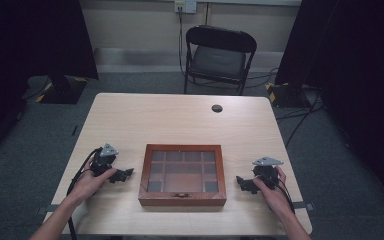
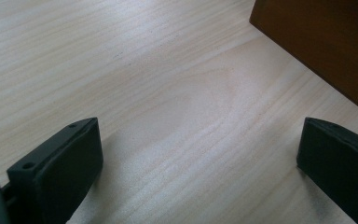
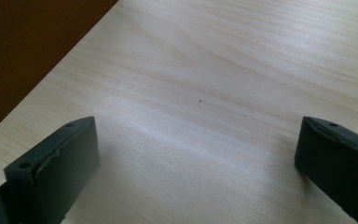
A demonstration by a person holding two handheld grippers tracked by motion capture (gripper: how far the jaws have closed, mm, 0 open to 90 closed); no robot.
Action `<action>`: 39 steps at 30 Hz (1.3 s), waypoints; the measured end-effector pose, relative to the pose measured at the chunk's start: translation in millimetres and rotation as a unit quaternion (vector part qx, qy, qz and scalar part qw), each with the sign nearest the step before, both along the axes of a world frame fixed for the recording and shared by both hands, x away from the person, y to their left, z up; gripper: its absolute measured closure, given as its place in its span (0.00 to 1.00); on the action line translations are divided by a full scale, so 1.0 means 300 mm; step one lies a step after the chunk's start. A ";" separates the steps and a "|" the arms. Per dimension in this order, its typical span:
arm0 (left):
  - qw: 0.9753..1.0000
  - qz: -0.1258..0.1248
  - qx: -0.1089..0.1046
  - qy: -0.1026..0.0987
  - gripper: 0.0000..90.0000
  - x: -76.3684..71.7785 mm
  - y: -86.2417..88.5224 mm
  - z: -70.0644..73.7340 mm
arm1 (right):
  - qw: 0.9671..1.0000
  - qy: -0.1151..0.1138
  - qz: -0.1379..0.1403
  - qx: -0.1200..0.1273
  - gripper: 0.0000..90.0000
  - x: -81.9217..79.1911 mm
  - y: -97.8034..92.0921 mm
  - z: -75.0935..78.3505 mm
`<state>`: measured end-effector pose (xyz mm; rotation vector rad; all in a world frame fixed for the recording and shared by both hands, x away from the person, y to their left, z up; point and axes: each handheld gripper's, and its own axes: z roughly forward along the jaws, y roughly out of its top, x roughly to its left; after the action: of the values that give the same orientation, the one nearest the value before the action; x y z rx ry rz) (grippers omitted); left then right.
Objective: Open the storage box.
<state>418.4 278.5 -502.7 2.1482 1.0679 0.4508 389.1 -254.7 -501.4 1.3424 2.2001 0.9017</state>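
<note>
Wood grain runs across the pale table [image 1: 180, 112], and a brown wooden box [image 1: 182, 175] with a glass lid sits near the table's front edge, about midway between its left and right sides. Through the lid a grid of small compartments shows, and a small metal clasp sits at the middle of the box's front wall. The lid is down.

On the box's left side the left gripper [image 1: 124, 174] rests low over the table in the person's left hand [image 1: 91, 182], its jaws pointing toward the box's left wall. In the left gripper view those jaws stand wide apart with bare tabletop between them, and the box's wall [image 2: 326, 42] crosses the upper right corner, just ahead of the tips and not touching them.

On the other side the right gripper [image 1: 244, 183] sits in the right hand [image 1: 272, 192], aimed at the box's right wall. Its jaws are likewise spread wide over bare wood, and the box [image 3: 28, 46] fills the upper left corner of the right gripper view, close to the tips but apart from them.

Open tabletop lies behind the box up to a round cable hole [image 1: 217, 108] near the far edge. Narrower strips of free surface lie beside each hand out to the table's side edges. A black folding chair [image 1: 220, 55] stands beyond the table.
</note>
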 end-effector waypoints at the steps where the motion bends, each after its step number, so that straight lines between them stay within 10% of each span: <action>1: 1.000 0.000 0.001 0.000 0.00 0.000 0.000 0.000 | 1.000 0.000 0.000 0.000 0.00 0.000 0.000 0.000; 11: 1.000 0.002 -0.001 0.000 0.00 0.000 -0.002 0.000 | 1.000 0.003 0.002 -0.002 0.00 0.001 0.001 0.003; 15: 1.000 0.004 -0.001 -0.001 0.00 -0.001 -0.002 -0.001 | 1.000 0.002 -0.001 0.000 0.19 0.001 0.005 0.019; 26: 1.000 0.004 -0.001 -0.001 0.00 -0.001 -0.002 -0.001 | 1.000 0.000 -0.009 0.019 0.26 0.012 0.023 0.075; 39: 1.000 0.004 -0.001 -0.001 0.00 -0.001 -0.003 -0.001 | 0.997 0.001 0.043 0.071 0.40 -0.010 0.046 0.164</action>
<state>418.2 277.8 -502.9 2.1421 1.0759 0.4550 386.1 -241.1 -452.2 1.3196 2.2465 1.1087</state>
